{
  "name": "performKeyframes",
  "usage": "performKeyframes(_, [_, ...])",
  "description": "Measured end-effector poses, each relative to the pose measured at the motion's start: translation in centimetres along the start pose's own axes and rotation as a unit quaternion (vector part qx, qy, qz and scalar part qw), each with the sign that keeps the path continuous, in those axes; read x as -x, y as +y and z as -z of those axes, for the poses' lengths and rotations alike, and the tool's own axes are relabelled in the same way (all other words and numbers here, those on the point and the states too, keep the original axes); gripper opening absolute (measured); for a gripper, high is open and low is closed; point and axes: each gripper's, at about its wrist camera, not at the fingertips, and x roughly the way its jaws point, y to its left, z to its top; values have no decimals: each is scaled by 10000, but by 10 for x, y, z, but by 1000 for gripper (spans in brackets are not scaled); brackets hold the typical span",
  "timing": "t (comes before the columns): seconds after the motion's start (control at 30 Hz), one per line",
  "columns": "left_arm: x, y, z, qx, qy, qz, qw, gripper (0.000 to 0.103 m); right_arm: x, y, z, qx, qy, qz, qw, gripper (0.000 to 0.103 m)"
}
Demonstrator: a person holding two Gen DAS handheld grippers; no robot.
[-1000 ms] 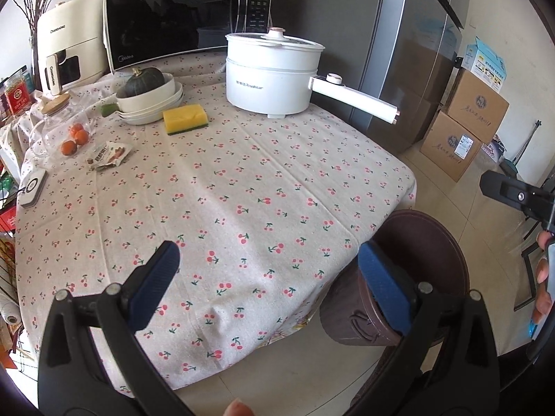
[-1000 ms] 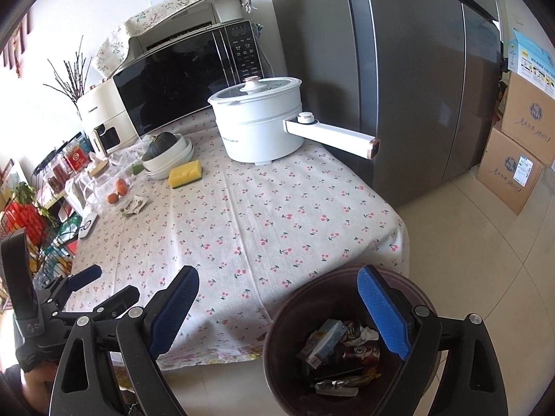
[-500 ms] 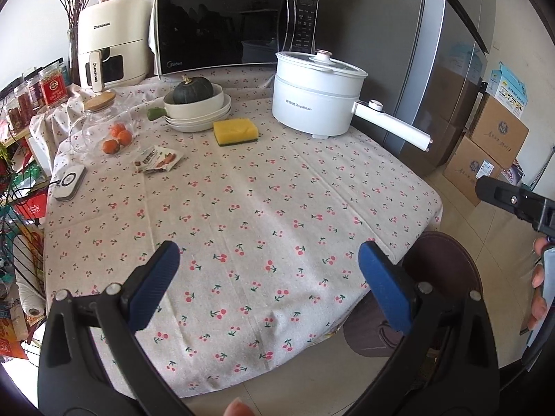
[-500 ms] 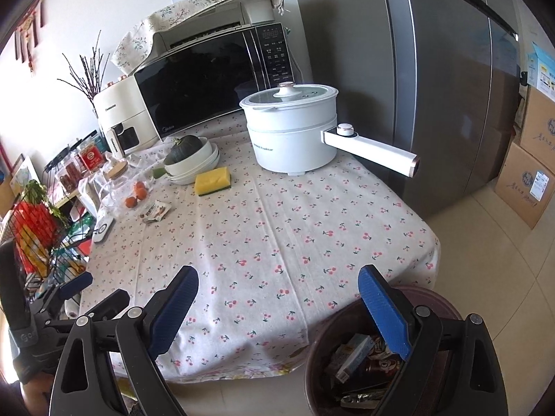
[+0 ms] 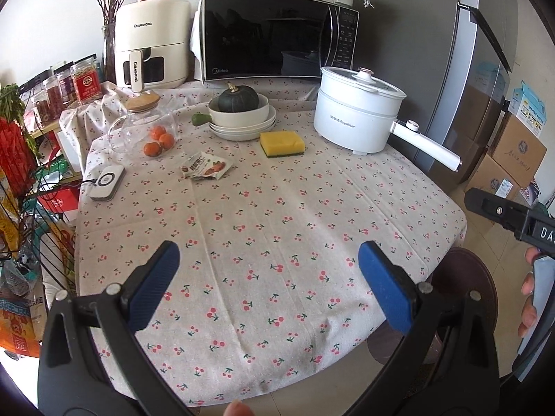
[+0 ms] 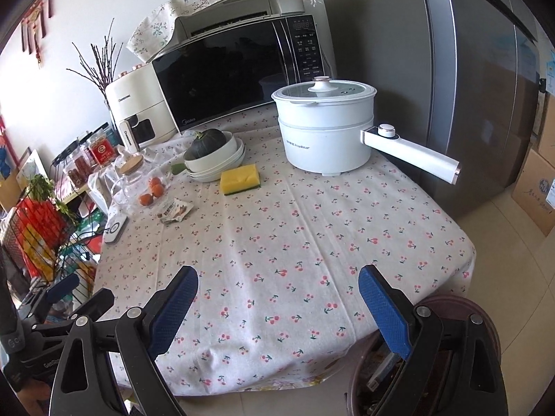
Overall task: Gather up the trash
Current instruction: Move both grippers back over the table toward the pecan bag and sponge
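Note:
A crumpled snack wrapper (image 5: 207, 167) lies on the cherry-print tablecloth (image 5: 263, 222) at the far left, next to a glass jar; it also shows in the right wrist view (image 6: 175, 210). A brown trash bin (image 5: 475, 277) stands on the floor at the table's near right corner, and it shows in the right wrist view (image 6: 447, 312) with trash inside. My left gripper (image 5: 269, 277) is open and empty above the table's near edge. My right gripper (image 6: 277, 306) is open and empty, above the table's near edge beside the bin.
A yellow sponge (image 5: 282, 143), stacked white bowls with a dark squash (image 5: 242, 118), a white pot with a long handle (image 5: 360, 111), a glass jar with oranges (image 5: 145, 128), a microwave (image 5: 274, 40) and a white device (image 5: 105, 183) sit on the table. Cardboard boxes (image 5: 510, 159) stand by the fridge.
Both grippers have risen and tilted up from the bin toward the table. The bin has slid to the lower right of both views. Both stay open.

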Motion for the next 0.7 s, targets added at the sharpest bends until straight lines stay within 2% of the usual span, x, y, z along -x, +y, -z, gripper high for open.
performKeyframes(0.47, [-17,54,-16,161,-67,-490,9986,102,-54,52,-7,506,246,152,9983,95])
performKeyframes(0.7, [-37,83,-18,459,16,-610,9971,102,-80,68,-12,702,326,188,9968,96])
